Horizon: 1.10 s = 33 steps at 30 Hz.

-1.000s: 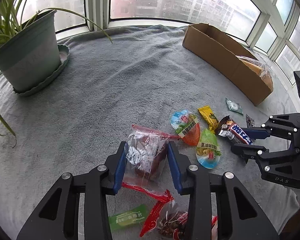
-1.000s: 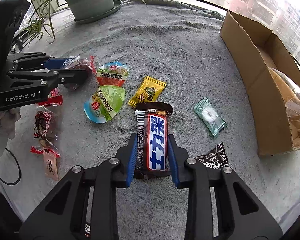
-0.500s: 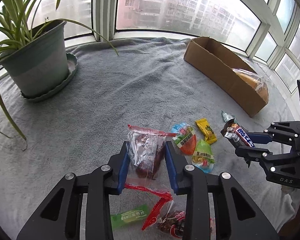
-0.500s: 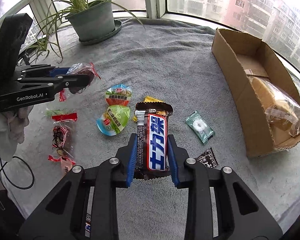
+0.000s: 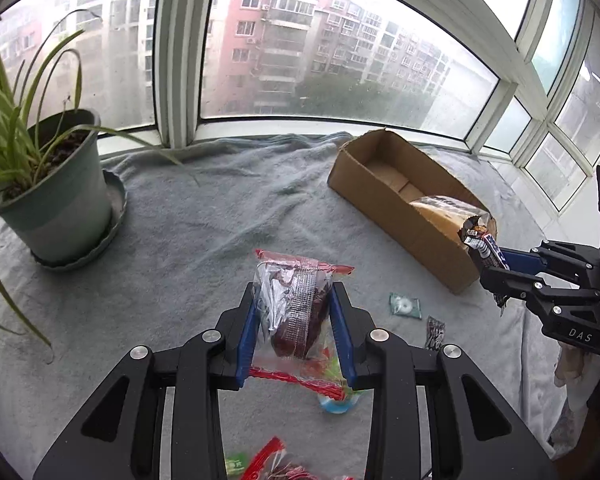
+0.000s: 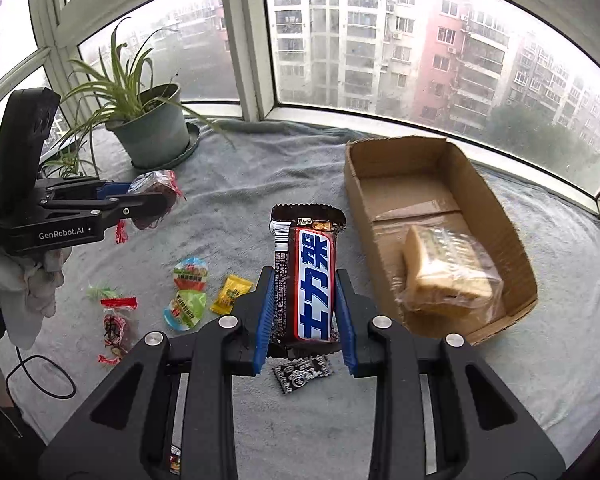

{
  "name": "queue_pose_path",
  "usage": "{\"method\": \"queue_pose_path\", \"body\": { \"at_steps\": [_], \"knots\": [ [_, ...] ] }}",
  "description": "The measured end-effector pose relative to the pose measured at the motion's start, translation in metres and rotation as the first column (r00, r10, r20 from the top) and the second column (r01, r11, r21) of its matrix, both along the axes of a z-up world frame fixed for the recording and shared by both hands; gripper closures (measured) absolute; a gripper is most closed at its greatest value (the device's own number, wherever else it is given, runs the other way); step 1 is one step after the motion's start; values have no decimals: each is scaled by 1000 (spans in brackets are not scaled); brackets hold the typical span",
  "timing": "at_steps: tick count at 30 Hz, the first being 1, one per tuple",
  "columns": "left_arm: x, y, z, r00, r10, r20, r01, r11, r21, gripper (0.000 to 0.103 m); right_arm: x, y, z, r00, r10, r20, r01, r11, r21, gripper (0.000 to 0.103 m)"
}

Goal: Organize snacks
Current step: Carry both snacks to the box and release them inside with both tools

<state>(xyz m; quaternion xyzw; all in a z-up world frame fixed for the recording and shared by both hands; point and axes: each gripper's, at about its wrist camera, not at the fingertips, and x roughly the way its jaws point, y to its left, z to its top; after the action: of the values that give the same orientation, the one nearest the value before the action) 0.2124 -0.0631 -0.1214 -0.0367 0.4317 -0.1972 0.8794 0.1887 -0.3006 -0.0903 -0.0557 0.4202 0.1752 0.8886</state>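
Both claws grip snacks above open blanket (image 5: 204, 240).

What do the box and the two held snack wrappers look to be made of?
Box: plain brown corrugated cardboard, matte, with creased flaps. Chocolate bar in the right tool: glossy printed film with crimped ends, likely plastic. Snack pouch in the left tool: clear crinkly plastic, red sealed edges, contents showing through.

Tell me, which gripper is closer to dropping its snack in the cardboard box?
Probably the right gripper: its chocolate bar hangs just beside the cardboard box. The left gripper, holding the clear packet, is farther away.
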Motion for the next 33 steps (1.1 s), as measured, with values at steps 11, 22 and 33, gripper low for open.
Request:
{"method": "queue_pose_path", "body": {
  "at_steps": [11, 22, 33],
  "knots": [
    [38, -59, 24, 997, -65, 38, 66, 997, -27, 71, 39, -64, 6, 991, -129, 37, 130, 991, -23, 73],
    [73, -116, 20, 994, -109, 17, 109, 993, -47, 71, 71, -106, -25, 979, -202, -7, 201, 979, -38, 73],
    [88, -150, 3, 990, -138, -16, 137, 990, -37, 71, 88, -122, -51, 968, -246, -42, 245, 969, -37, 73]
  ]
}}
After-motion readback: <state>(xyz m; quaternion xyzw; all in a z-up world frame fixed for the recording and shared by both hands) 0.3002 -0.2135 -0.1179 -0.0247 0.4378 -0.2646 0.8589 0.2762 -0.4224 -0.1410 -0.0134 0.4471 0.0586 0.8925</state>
